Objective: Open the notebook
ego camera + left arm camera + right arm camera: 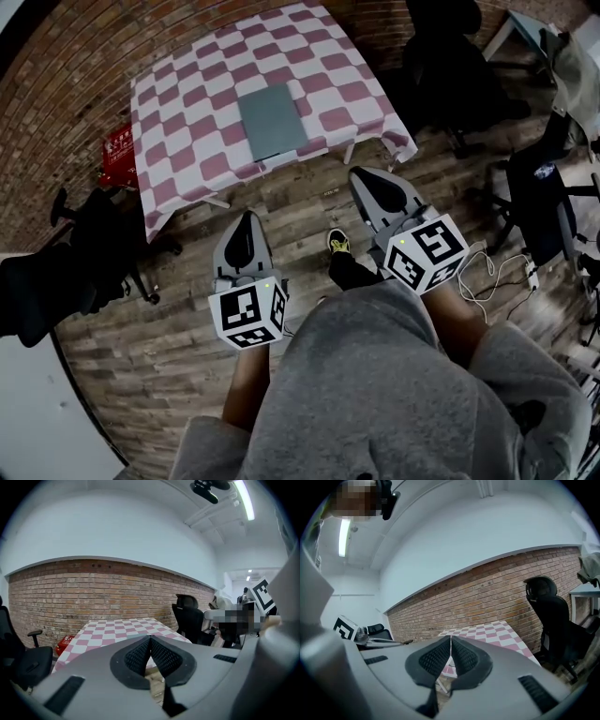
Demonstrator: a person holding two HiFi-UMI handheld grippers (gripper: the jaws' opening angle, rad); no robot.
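A closed grey notebook lies flat near the front edge of a table with a pink-and-white checked cloth. Both grippers hang over the wooden floor, short of the table. My left gripper is shut with nothing between its pads and points toward the table's front left. My right gripper is also shut and empty, closer to the table's front right corner. In the left gripper view the checked cloth shows beyond the closed left gripper. The right gripper view shows the cloth past the closed right gripper.
A black office chair stands right of the table, another chair at the far right, and a dark chair at the left. A red box sits by the brick wall. A white cable lies on the floor. My shoe shows between the grippers.
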